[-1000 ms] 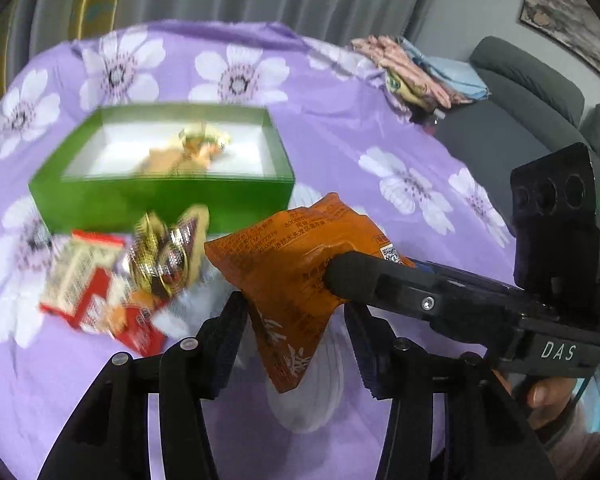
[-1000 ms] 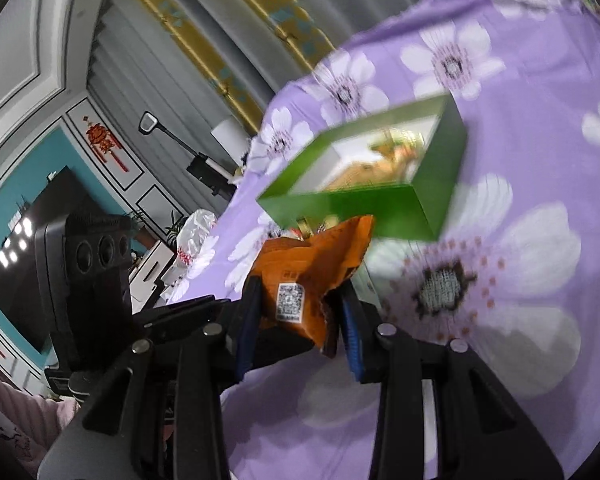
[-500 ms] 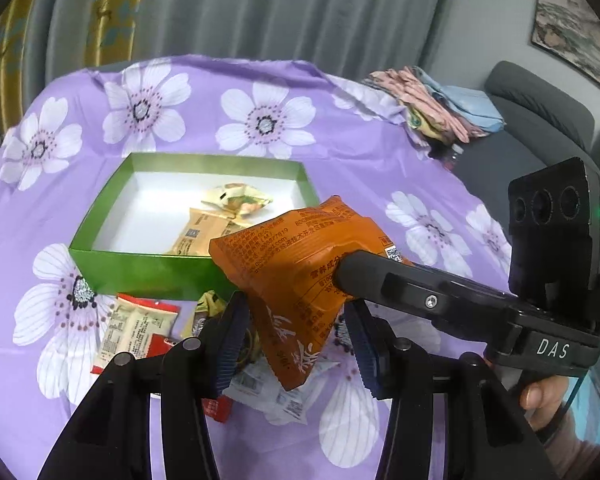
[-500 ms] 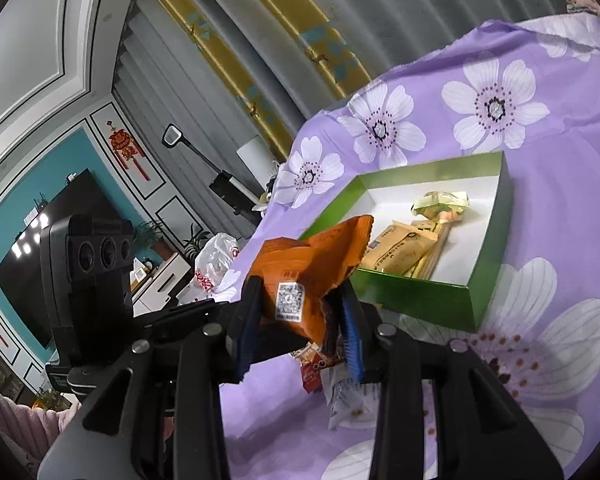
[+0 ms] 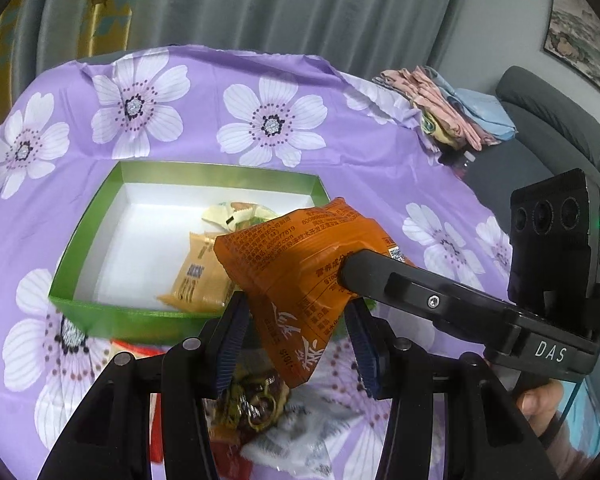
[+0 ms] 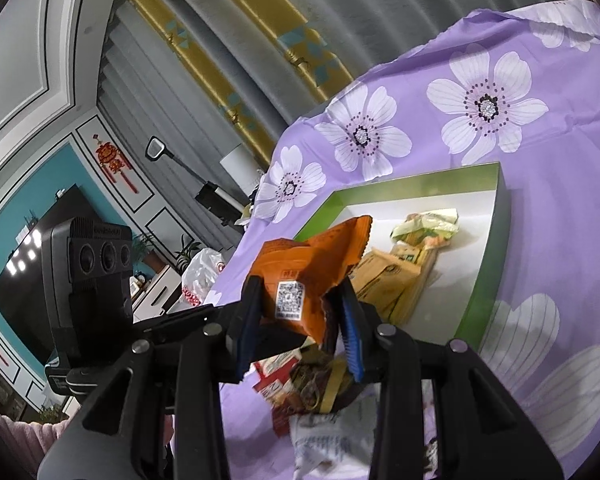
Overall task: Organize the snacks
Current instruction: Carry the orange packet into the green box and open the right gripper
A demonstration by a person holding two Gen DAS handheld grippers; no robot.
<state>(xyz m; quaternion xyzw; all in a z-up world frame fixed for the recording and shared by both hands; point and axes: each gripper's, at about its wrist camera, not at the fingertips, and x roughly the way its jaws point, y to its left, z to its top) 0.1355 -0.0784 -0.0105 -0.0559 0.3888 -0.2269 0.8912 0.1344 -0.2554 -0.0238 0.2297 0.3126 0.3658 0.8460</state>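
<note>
Orange snack packet held above the green box's near edge

The right gripper pinches the orange packet at frame centre; its lower end hangs between the parted, non-gripping left gripper fingers, near the green box.

Right hand-held gripper clamped on orange packet; left hand-held gripper jaws spread, straddling it.

We read "DAS" in white letters on the black body of the right hand-held gripper, seen from the left wrist. The orange snack packet carries rows of black Chinese print and digits too small for us to read surely. It also bears a QR code label.
</note>
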